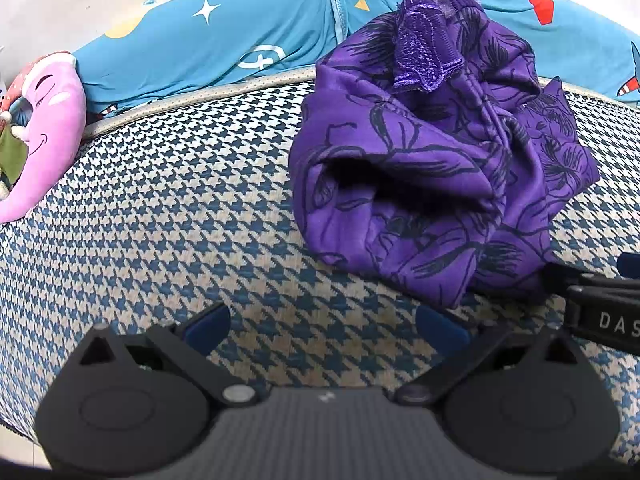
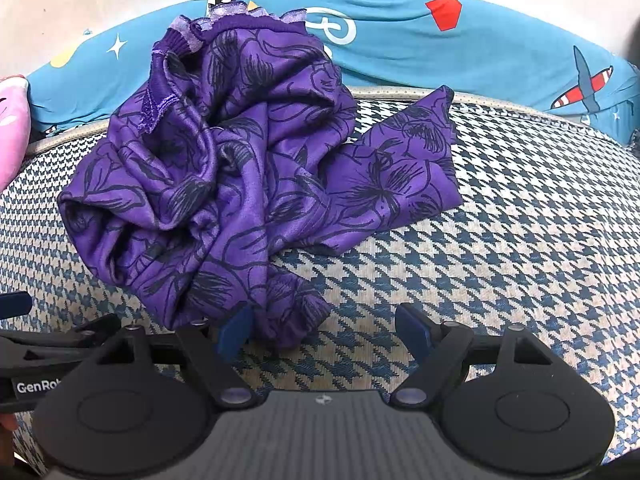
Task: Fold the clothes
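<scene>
Lying in a crumpled heap on the houndstooth surface point(image 1: 168, 208) is a purple garment point(image 1: 420, 176) printed with dark flower outlines, its lace-trimmed edge point(image 1: 424, 52) bunching up at the far side of the pile. One flat corner of the cloth is spreading out to the right of the heap in the right wrist view, resting on the blue-and-cream weave. Behind the surface, a blue patterned fabric point(image 1: 240, 36) with stars and shapes is running along the back, and a pink moon-shaped plush toy point(image 1: 48, 128) is sitting at the far left against it.

The left claw point(image 1: 322, 326) is hovering over bare weave with its blue-tipped fingers spread wide, gripping nothing; the garment is lying just ahead and to its right, apart from the fingers. The right claw point(image 2: 324, 330) is also standing wide and gripping nothing, its left fingertip point(image 2: 236, 330) sitting right at the near hem of the purple garment point(image 2: 224, 176), while the other fingertip is over the bare surface point(image 2: 520, 220). Each claw is showing at the edge of the other's view.
</scene>
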The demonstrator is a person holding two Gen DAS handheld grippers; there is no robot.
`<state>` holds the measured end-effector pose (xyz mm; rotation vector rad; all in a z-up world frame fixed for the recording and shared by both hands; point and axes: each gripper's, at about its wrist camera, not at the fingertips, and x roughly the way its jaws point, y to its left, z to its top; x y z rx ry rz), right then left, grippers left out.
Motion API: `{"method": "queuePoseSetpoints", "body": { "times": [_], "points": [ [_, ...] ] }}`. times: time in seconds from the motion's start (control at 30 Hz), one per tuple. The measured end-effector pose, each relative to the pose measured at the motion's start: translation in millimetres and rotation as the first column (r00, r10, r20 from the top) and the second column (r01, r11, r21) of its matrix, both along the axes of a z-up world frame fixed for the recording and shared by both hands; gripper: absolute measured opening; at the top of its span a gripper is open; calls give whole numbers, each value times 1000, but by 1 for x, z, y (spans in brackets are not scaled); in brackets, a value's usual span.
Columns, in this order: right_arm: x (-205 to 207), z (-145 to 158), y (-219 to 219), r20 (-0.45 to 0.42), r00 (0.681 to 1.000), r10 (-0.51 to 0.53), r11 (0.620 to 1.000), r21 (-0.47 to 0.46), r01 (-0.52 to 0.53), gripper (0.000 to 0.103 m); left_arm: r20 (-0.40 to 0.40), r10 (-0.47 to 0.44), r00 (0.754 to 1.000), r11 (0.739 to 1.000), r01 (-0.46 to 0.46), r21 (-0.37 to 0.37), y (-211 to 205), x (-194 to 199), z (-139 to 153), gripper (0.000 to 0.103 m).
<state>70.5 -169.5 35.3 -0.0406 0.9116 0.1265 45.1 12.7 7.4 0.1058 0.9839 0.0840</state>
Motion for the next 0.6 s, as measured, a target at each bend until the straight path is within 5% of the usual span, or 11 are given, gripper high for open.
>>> {"method": "queuePoseSetpoints", "body": {
  "times": [0.6],
  "points": [
    [0, 0, 0, -1, 1000, -2, 1000, -1, 2, 79, 2, 7, 1000, 1000, -7, 2, -1, 2, 0, 103]
  ]
}}
